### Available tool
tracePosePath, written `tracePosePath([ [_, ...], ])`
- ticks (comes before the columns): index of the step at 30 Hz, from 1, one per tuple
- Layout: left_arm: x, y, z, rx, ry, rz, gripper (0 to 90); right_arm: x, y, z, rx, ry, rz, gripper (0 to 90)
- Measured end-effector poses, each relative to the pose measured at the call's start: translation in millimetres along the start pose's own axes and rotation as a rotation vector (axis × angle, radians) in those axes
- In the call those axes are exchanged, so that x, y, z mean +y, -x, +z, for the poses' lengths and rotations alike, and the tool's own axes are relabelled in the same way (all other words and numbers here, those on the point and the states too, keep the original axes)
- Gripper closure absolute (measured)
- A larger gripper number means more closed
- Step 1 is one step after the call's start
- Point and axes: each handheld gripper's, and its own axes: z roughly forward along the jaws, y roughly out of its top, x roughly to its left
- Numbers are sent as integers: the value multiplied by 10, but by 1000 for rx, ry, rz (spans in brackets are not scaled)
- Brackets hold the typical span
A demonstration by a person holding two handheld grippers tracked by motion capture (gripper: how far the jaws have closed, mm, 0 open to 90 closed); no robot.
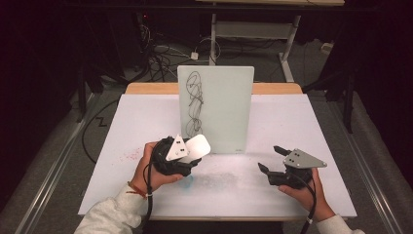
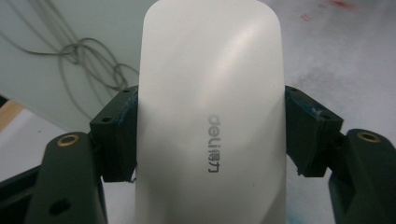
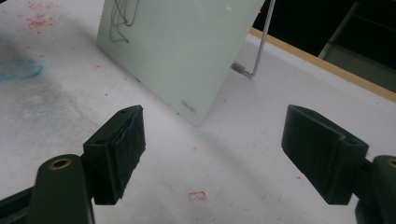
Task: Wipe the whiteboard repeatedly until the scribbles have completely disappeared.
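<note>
Currently the left gripper (image 1: 187, 163) holds the white eraser (image 1: 198, 146), jaws pinching its two long sides; in the left gripper view the eraser (image 2: 210, 116) runs straight out along the jaw axis, "deli" logo facing the camera, pads pressed flush on both flanks. From the high view the eraser's free end points up and toward the standing whiteboard (image 1: 221, 105), sitting just below and in front of the black scribble (image 1: 194, 100) on the board's left half. So the work lies forward and upward of the left jaws, eraser long axis roughly in line with the reach; the left hand is clearly the nearer one. Whether the eraser already touches the board face is hard to tell at this angle, probably just short. Further right, the right gripper (image 1: 271, 158) rests low over the table (image 1: 311, 126), jaws spread wide with nothing between, aimed at the board's lower right corner (image 3: 189, 107), near it but apart.
</note>
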Motion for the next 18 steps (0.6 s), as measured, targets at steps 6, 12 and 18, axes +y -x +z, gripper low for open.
tracePosePath([
  [6,36,-136,-94,102,47,-49,290,5,-4,-17,-7,6,-3,221],
  [12,77,-250,-141,208,83,-94,290,-1,-15,-1,-5,-1,-7,221],
  [18,175,-393,-134,280,126,-129,290,-5,-23,1,-6,-2,-1,220],
])
